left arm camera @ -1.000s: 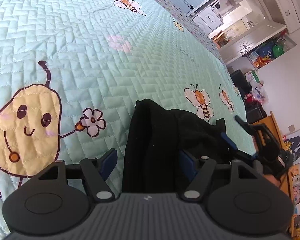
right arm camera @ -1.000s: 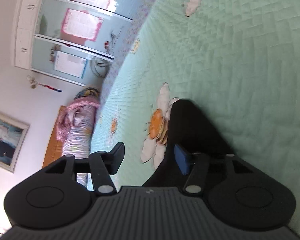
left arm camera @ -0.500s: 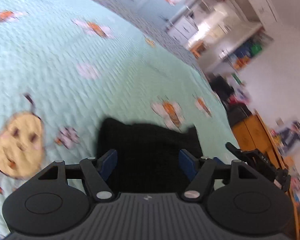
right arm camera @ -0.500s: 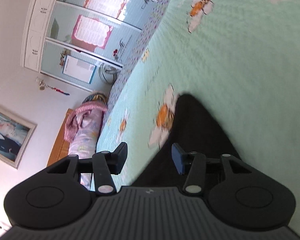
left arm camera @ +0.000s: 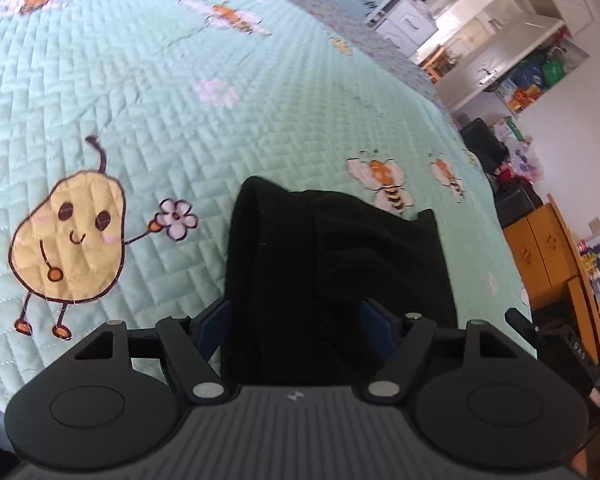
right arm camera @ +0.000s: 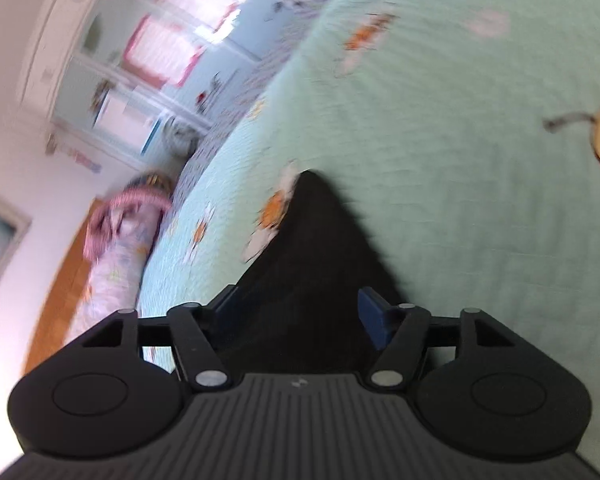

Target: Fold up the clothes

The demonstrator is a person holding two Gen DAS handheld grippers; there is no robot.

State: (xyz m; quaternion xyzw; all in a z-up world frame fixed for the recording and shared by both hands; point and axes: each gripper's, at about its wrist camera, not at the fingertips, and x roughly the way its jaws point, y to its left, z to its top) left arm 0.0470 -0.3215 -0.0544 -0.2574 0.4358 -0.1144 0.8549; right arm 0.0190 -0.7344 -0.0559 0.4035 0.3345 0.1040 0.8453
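Observation:
A black garment [left arm camera: 332, 272] lies folded in a thick block on the mint green quilt [left arm camera: 260, 112]. My left gripper [left arm camera: 296, 324] hovers over its near end. The jaws are opening and stand wide, with the cloth seen between the blue pads [left arm camera: 214, 322], which do not press on it. In the blurred right wrist view the same garment [right arm camera: 320, 248] tapers to a point. My right gripper [right arm camera: 300, 312] is above it, jaws opening, the cloth between the fingers but not pinched. Part of the right gripper [left arm camera: 560, 344] shows at the left view's right edge.
The quilt carries a yellow pear figure [left arm camera: 68, 240] and bee prints [left arm camera: 384, 180]. Wooden cabinets [left arm camera: 548, 256] and cluttered shelves [left arm camera: 528, 80] stand past the bed's right edge. A rolled pink and floral blanket [right arm camera: 120, 256] and pale blue wardrobe doors [right arm camera: 160, 52] lie beyond the other edge.
My right gripper's jaws have widened, and it has swung so the garment sits centred between its fingers. In the left view it has drawn back off the garment's right edge.

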